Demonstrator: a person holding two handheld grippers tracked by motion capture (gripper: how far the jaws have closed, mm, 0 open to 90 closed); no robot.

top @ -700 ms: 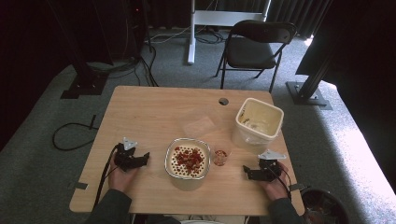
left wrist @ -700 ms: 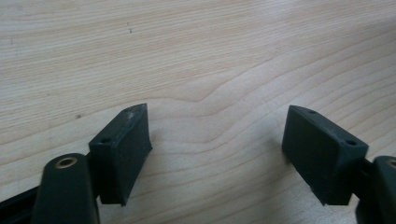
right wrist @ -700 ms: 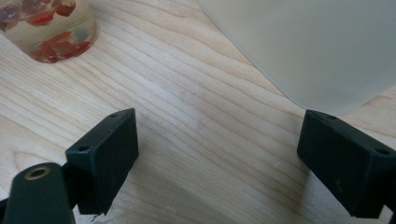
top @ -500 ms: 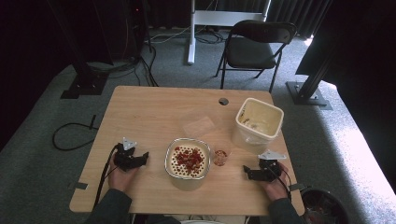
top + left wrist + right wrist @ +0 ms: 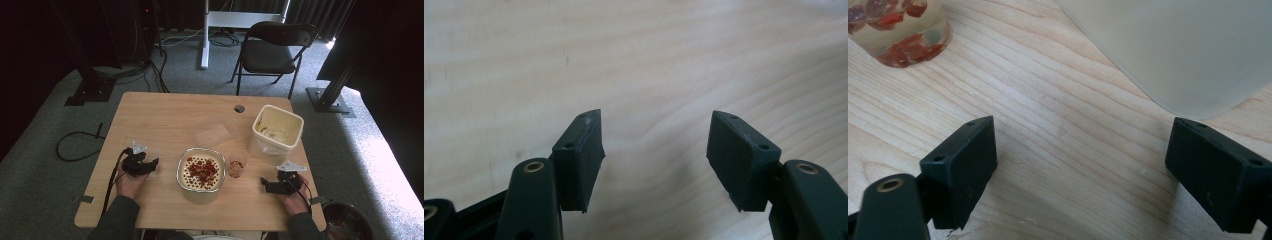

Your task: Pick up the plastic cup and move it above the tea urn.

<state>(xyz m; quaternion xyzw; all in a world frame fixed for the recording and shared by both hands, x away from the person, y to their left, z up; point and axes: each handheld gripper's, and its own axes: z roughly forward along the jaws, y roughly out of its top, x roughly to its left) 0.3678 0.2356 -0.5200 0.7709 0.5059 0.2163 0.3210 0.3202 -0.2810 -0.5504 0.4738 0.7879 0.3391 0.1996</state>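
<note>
On the wooden worktop (image 5: 165,120) a metal bowl (image 5: 201,172) of pale cream dotted with red berries sits near the front edge, at the middle. Just to its right stands a small glass cup (image 5: 236,169) with red berry pieces in it; in the right gripper view this cup (image 5: 900,30) shows at the far left. Farther right and a little farther back stands a cream plastic tub (image 5: 277,132), open at the top, whose pale wall (image 5: 1178,45) rises at the far right ahead of the right claw.

The left claw (image 5: 150,164) rests on the worktop to the left of the bowl, pointing toward it but apart from it. Its jaws stand apart, with bare wood between them (image 5: 656,145).

The right claw (image 5: 264,184) lies low on the worktop to the right of the bowl, near the front edge, pointing left. Its jaws (image 5: 1080,165) are apart as well, with nothing between them; the cup and the tub are near but untouched.

A flat clear plastic lid (image 5: 215,136) lies behind the bowl.
</note>
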